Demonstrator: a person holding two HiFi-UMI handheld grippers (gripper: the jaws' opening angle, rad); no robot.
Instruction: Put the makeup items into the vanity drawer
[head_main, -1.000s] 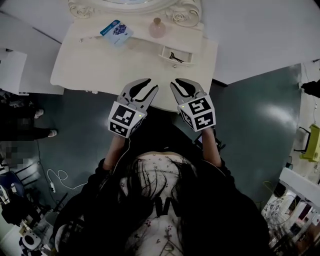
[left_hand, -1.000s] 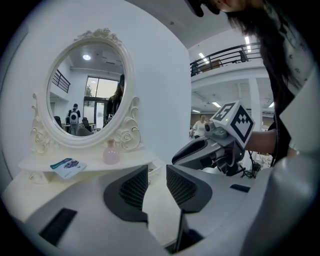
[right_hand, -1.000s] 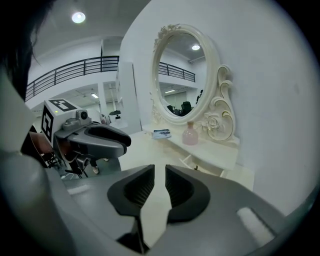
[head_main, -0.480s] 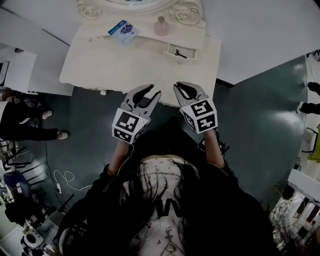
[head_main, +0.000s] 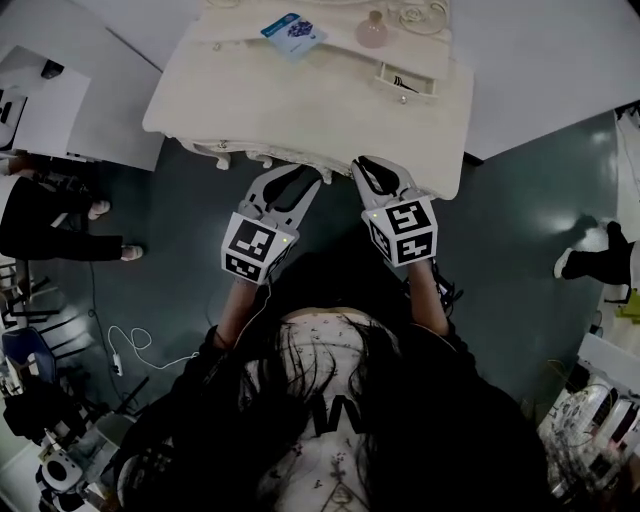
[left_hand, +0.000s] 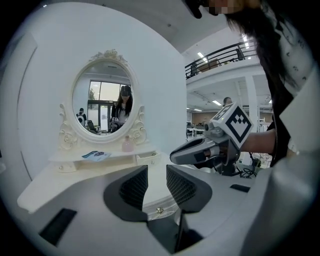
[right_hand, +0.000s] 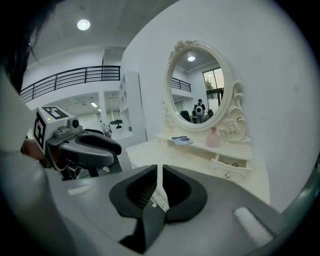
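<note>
A cream vanity table (head_main: 300, 110) stands ahead of me. On its raised shelf lie a blue packet (head_main: 293, 32) and a pink bottle (head_main: 373, 33). A small drawer (head_main: 405, 82) under the shelf is pulled open with a dark item inside. My left gripper (head_main: 300, 178) hovers open and empty at the table's front edge. My right gripper (head_main: 372, 168) is beside it, shut on nothing. The left gripper view shows its jaws (left_hand: 157, 172) apart, with the packet (left_hand: 96, 155), bottle (left_hand: 128, 144) and drawer (left_hand: 146, 159) beyond. The right gripper (right_hand: 160, 172) faces the drawer (right_hand: 231, 162) and bottle (right_hand: 213, 137).
An oval mirror (left_hand: 102, 102) in an ornate frame rises behind the shelf. A white desk (head_main: 40, 100) stands at the left, with a seated person in dark clothes (head_main: 50, 225) near it. A white cable (head_main: 130, 345) lies on the green floor. Another person's foot (head_main: 590, 262) shows at the right.
The vanity has slid up and to the right in the head view. Both grippers now reach its front edge. Their jaws have not changed.
</note>
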